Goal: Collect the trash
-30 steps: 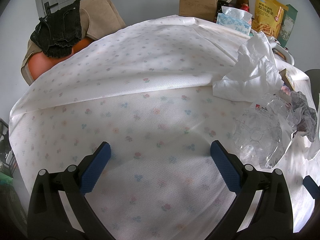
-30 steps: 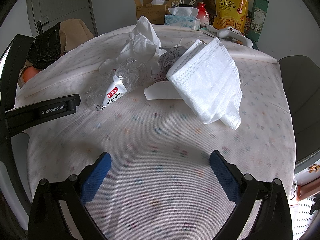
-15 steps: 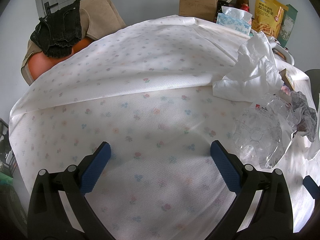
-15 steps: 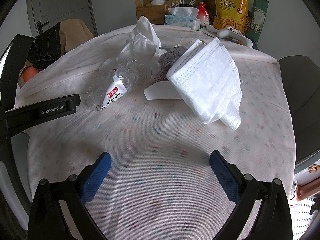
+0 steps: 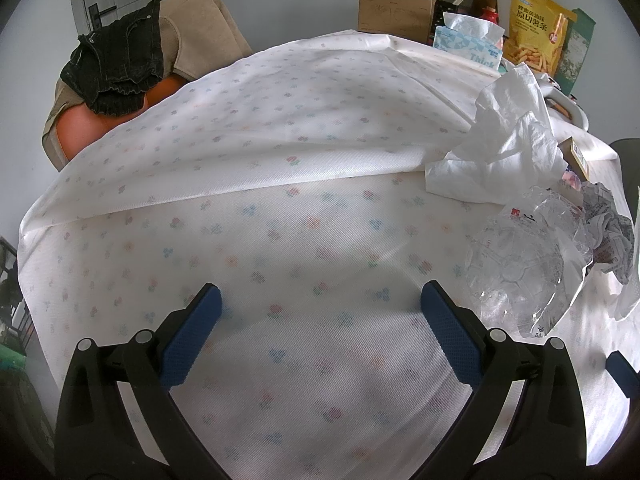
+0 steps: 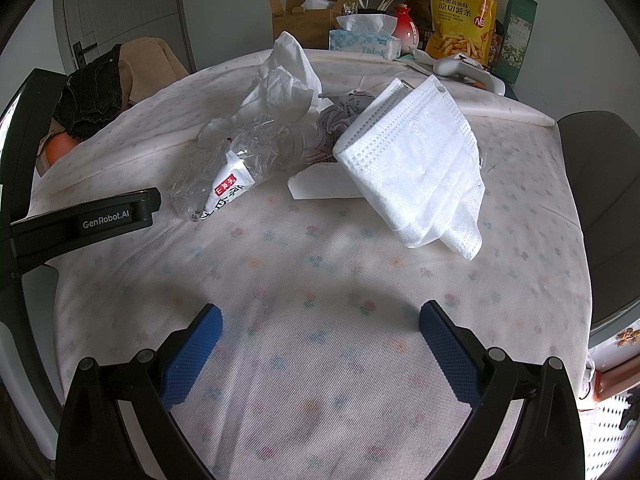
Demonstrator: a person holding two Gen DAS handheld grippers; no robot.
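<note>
Two handheld grippers hover over a round table point(image 6: 520, 280) draped in a flowered white cloth. The left gripper point(image 5: 320, 312) and right gripper point(image 6: 320, 328) both have jaws spread wide, holding nothing. Mid-table lies a trash heap — crumpled tissue point(image 6: 288, 76), a crushed clear plastic bottle point(image 6: 236, 168), a white face mask point(image 6: 424, 164) and what may be crumpled printed paper point(image 6: 340, 116).

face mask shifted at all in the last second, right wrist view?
No. The face mask sits in the same spot relative to the tissue box and the crumpled plastic bottle.
</note>
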